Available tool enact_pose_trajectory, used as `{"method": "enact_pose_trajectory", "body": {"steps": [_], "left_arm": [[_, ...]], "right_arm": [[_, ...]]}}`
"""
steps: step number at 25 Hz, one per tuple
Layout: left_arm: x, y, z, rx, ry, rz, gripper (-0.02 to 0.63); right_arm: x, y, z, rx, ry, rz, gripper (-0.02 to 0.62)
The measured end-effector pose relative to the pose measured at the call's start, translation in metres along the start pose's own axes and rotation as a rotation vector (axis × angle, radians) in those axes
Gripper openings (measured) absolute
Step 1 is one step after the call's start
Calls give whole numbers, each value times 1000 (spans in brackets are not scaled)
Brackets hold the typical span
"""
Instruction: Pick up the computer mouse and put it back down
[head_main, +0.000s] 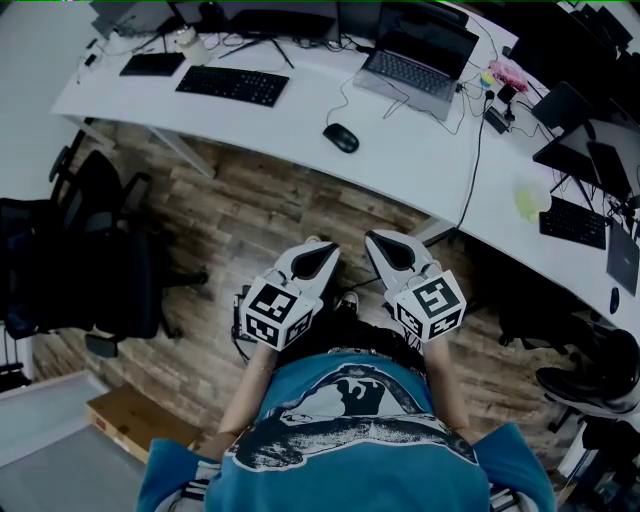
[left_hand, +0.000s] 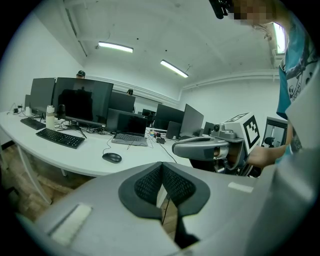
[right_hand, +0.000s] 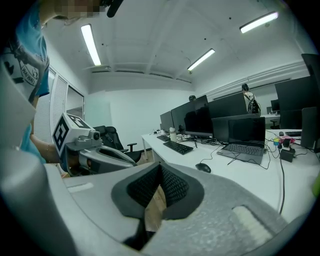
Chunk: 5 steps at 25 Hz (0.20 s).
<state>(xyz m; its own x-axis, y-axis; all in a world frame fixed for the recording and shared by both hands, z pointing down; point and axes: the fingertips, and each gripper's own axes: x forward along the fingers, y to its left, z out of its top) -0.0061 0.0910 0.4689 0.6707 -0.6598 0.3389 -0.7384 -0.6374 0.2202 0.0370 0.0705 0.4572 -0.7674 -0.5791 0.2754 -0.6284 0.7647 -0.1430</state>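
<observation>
White desk, wood floor, ceiling strip lights

Nothing readable here, tbh. The left gripper and right gripper each carry a marker cube, but those show only black-and-white square patterns, no letters or digits. The shirt print is just a picture. On the desk, the laptop and keyboard are too small to show any brand.

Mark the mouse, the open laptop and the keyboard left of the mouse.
computer mouse (head_main: 341, 138): head view, middle of its top.
laptop (head_main: 408, 72): head view, its key deck.
black keyboard (head_main: 232, 85): head view, middle of the keys.
</observation>
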Motion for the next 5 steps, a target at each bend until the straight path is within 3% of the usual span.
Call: {"method": "enact_pose_trajectory", "body": {"steps": [5], "left_arm": [[-1,2,2,1,-1,-2,15]], "right_arm": [[3,1,3,-3,3,5,0]]}}
